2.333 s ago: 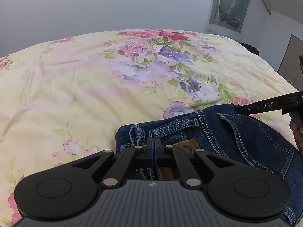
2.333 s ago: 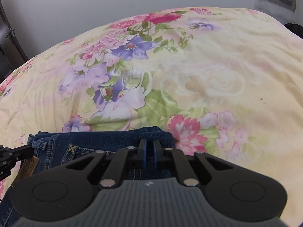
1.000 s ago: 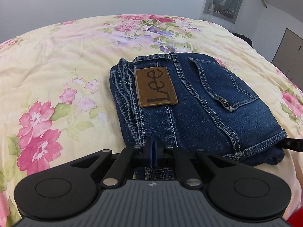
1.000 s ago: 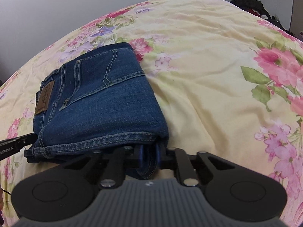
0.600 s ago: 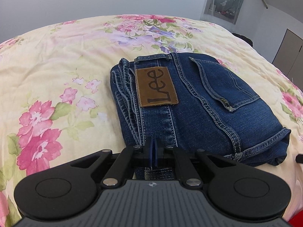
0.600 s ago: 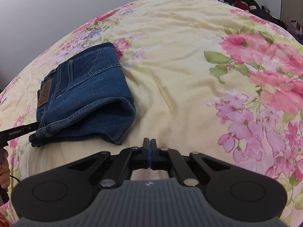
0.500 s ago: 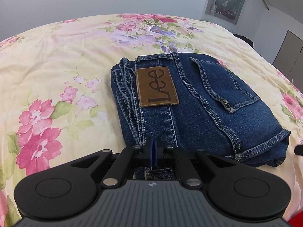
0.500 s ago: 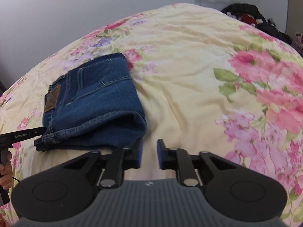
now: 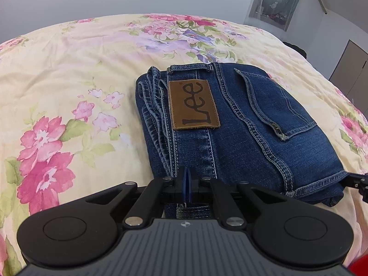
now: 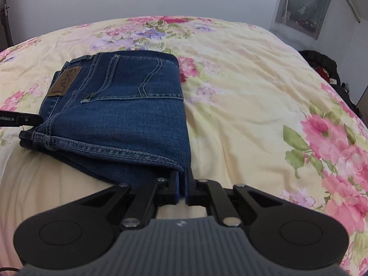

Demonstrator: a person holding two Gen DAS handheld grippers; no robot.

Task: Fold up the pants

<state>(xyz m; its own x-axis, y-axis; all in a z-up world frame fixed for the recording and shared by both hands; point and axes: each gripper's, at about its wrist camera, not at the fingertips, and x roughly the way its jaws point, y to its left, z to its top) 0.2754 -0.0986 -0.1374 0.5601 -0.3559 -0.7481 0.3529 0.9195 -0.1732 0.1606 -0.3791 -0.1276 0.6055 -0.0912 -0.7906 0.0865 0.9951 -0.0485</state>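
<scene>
Blue jeans [image 9: 241, 138] lie folded into a compact stack on the flowered bedspread [image 9: 69, 69], with the brown Lee patch [image 9: 193, 104] facing up. My left gripper [image 9: 186, 185] is shut on the near edge of the stack, below the patch, and a strip of hem shows behind its pads. In the right wrist view the jeans [image 10: 119, 115] sit left of centre. My right gripper [image 10: 182, 184] has its jaws closing tight on their near right corner, with denim pinched between the pads. Each gripper's tip shows in the other's view: the left gripper [image 10: 27, 119] and the right gripper [image 9: 354, 181].
The bedspread [image 10: 253, 92] stretches wide to the right and beyond the jeans. A dark bag or heap of clothes [image 10: 322, 64] sits past the bed's right edge. A curtained window [image 10: 303, 4] and a door [image 9: 352, 69] are on the far wall.
My right gripper let go of the jeans, drew back and opened. It has now come back and closed on their near right corner. The left gripper has stayed put.
</scene>
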